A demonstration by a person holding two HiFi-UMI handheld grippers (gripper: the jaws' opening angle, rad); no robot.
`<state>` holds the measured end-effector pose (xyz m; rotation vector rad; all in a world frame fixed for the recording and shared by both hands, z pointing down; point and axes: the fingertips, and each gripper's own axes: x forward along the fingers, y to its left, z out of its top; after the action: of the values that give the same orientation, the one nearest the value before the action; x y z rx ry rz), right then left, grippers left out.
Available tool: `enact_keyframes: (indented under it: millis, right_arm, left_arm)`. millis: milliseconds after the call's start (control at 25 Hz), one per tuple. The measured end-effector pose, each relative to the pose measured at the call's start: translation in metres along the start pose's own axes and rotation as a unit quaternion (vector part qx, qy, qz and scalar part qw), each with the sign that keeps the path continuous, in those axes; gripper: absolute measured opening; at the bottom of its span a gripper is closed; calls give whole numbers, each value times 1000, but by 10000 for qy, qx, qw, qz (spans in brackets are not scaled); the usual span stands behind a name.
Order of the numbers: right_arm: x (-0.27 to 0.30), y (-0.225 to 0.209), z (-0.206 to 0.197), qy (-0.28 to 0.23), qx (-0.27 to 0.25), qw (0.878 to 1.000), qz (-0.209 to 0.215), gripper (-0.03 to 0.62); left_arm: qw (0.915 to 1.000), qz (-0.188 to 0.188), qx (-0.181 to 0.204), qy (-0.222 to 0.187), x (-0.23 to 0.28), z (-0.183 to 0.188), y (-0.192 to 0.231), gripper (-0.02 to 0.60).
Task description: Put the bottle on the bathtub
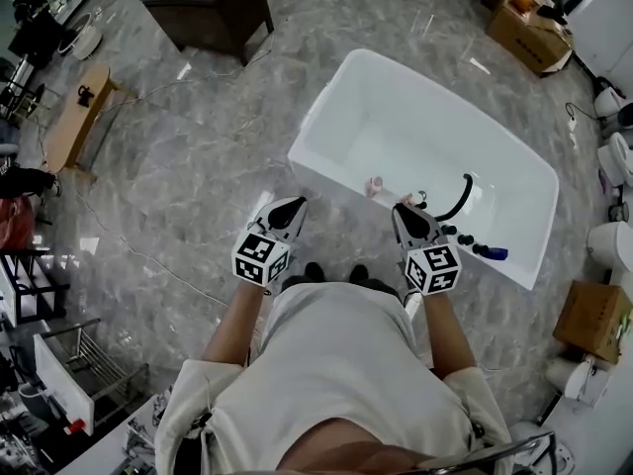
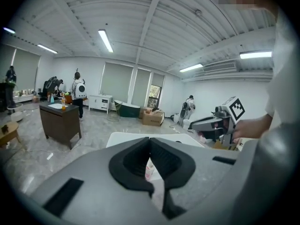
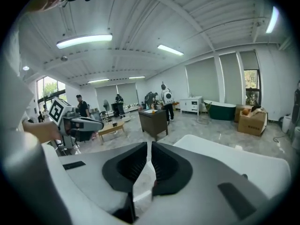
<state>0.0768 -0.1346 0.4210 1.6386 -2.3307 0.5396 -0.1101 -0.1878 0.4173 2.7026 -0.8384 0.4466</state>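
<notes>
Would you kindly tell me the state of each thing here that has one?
left gripper, shut, empty
right gripper, shut, empty
pink bottle, on the bathtub's near rim, free of both grippers
bathtub, no water visible

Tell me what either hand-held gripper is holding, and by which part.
Nothing is held. The left hand-held gripper and right hand-held gripper have their jaws closed and empty. The pink bottle sits apart on the bathtub rim.

Glossy white bathtub (image 1: 321,107), smooth finish. Floor (image 1: 198,176) gleaming, polished grey marble look. Cardboard box (image 1: 529,33), matt brown. Left hand-held gripper (image 2: 150,142): matt grey plastic shell, black ribbed pads (image 2: 133,161).
</notes>
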Motion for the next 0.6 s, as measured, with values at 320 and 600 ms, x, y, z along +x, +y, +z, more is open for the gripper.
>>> enact_keyframes:
  millis: [320, 600]
  right_arm:
    - [-28, -14, 32, -292, -299, 9991, 32, 49]
    - [-38, -19, 42, -435, -386, 9983, -25, 38]
  left_arm:
    - [9980, 372, 164, -482, -30, 40, -1, 8]
    - [9959, 615, 252, -614, -43, 50, 4, 8]
